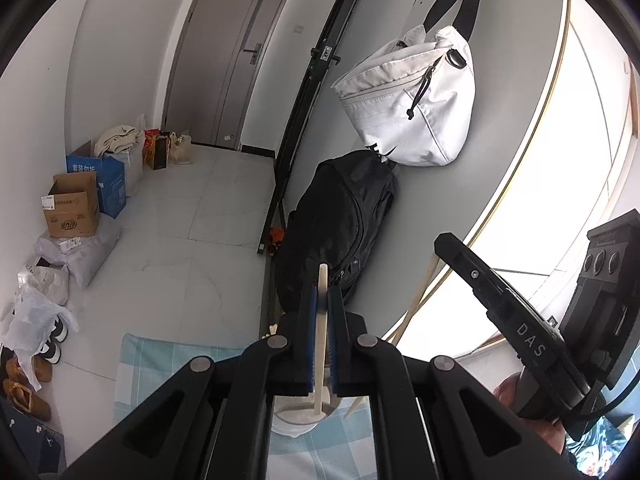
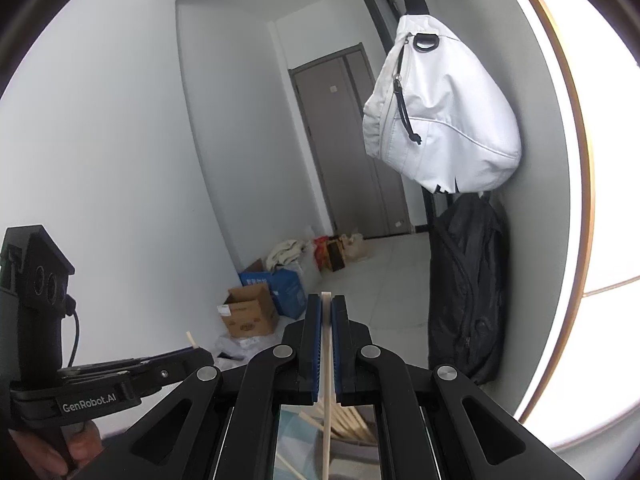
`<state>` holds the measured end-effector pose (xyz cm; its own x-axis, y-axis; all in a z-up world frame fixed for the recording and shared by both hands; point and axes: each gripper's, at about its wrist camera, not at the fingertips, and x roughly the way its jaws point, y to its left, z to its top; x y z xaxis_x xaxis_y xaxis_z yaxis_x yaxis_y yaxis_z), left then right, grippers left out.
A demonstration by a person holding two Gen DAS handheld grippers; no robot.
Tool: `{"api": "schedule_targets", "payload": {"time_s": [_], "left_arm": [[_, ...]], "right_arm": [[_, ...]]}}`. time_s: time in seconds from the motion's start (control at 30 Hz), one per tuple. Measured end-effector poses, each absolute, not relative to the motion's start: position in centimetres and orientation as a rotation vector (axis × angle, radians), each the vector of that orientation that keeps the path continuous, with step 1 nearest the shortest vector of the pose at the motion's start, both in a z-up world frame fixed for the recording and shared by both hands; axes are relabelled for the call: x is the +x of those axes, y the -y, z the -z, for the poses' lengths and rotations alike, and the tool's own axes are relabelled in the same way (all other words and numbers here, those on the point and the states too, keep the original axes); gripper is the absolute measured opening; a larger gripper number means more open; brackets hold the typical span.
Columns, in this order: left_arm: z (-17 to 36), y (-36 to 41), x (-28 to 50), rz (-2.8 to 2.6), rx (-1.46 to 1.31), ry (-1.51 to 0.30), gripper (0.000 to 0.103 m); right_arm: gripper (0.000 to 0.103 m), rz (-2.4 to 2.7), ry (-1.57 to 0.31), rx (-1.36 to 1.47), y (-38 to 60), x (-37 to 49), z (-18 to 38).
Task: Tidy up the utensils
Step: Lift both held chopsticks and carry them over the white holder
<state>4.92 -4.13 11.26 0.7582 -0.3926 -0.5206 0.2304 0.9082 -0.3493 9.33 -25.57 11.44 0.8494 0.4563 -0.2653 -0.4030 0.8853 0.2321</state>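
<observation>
Wooden chopsticks (image 2: 352, 424) in holder (image 2: 352, 446) | left gripper (image 1: 322, 304) clamps chopstick (image 1: 321, 344) | right gripper (image 2: 327, 312) clamps another (image 2: 327, 380)

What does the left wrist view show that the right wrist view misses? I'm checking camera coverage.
Only the left wrist view: shoes and plastic bags along the floor, and a round container under the left claw.

Only the right wrist view: a bundle of wooden sticks below the right claw.

Both: each claw shut on a wooden chopstick, the white bag, black backpack, door, and cardboard box.
</observation>
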Motion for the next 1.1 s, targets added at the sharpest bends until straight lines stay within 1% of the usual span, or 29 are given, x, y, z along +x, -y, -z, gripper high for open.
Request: {"api": "schedule_targets", "payload": {"time_s": [0.37,0.73,0.93,1.1], "left_arm": [[-9.3,4.5,9.9,0.346,-0.313,-0.671,0.001],[-6.6,4.6,12.2,0.342,-0.322,-0.712,0.001],[-5.4,4.4,12.4,0.355,-0.338,-0.724,0.001],[-4.1,4.4,12.6,0.375,-0.332,-0.758,0.001]], "right_arm": [[0.004,-0.476,-0.315,0.094,24.5,14.4,-11.3],[0.004,-0.494,-0.356,0.061,24.1,18.0,-8.6],[0.004,-0.531,-0.340,-0.056,21.9,17.6,-6.8],[0.004,-0.556,-0.373,-0.064,21.4,17.7,-4.8]]}}
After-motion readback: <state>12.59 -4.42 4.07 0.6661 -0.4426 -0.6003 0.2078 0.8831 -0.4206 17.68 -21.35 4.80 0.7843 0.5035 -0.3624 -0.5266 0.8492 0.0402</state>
